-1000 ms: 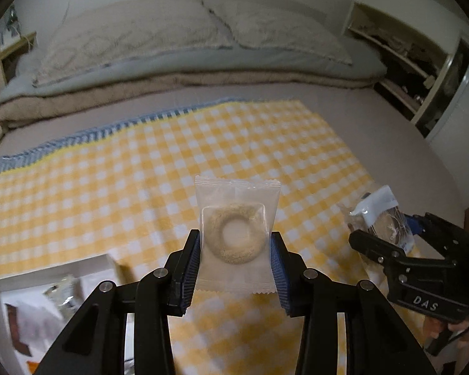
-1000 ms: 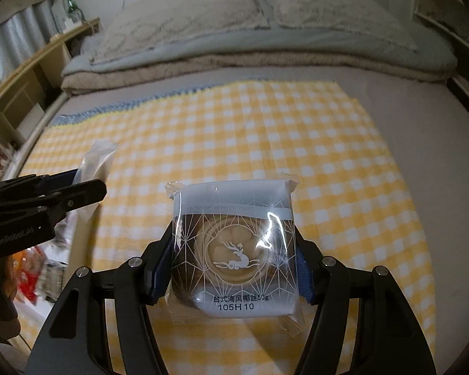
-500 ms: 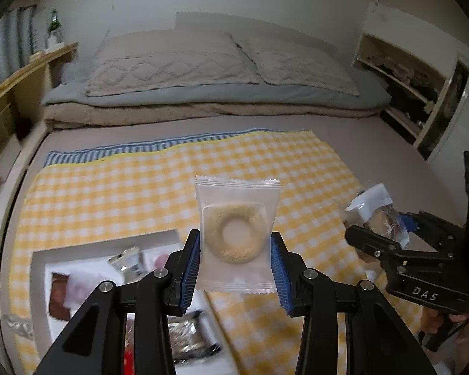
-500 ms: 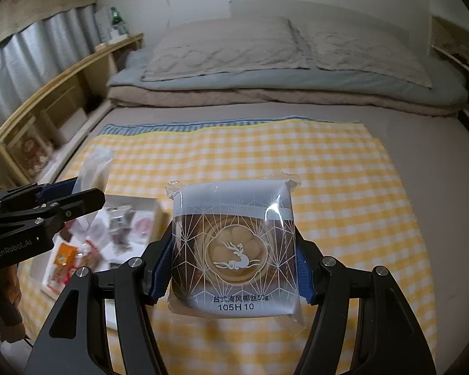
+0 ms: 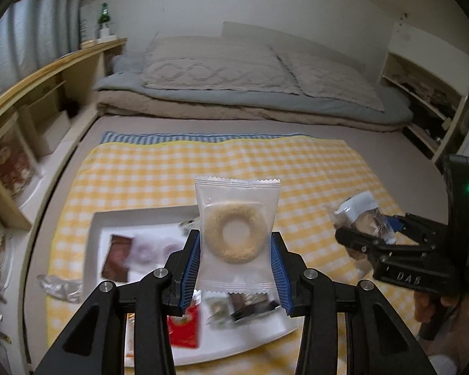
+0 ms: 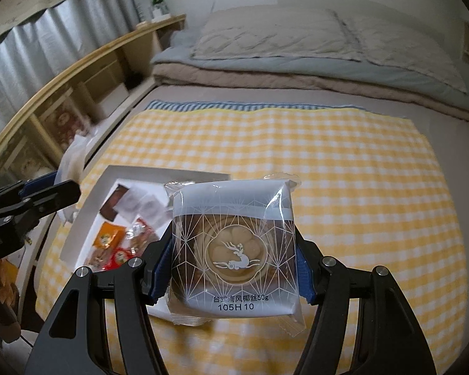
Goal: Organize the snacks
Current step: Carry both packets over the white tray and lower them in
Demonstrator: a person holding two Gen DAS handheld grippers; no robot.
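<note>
Over a bed spread with a yellow checked cloth (image 5: 297,168), your left gripper (image 5: 236,268) has its blue fingers (image 5: 192,268) clamped on the side edges of a clear ring-biscuit packet (image 5: 236,234), held upright above the white tray (image 5: 265,337) of mixed snacks. Your right gripper (image 6: 233,275) is clamped on a wider deer-printed pastry packet (image 6: 234,250), carried in the air to the right of that tray. Gripping each wrapper by its edges likely spares the food inside, and both appear bound for the tray. One foil wrapper (image 5: 59,287) lies outside it, on the cloth.
</note>
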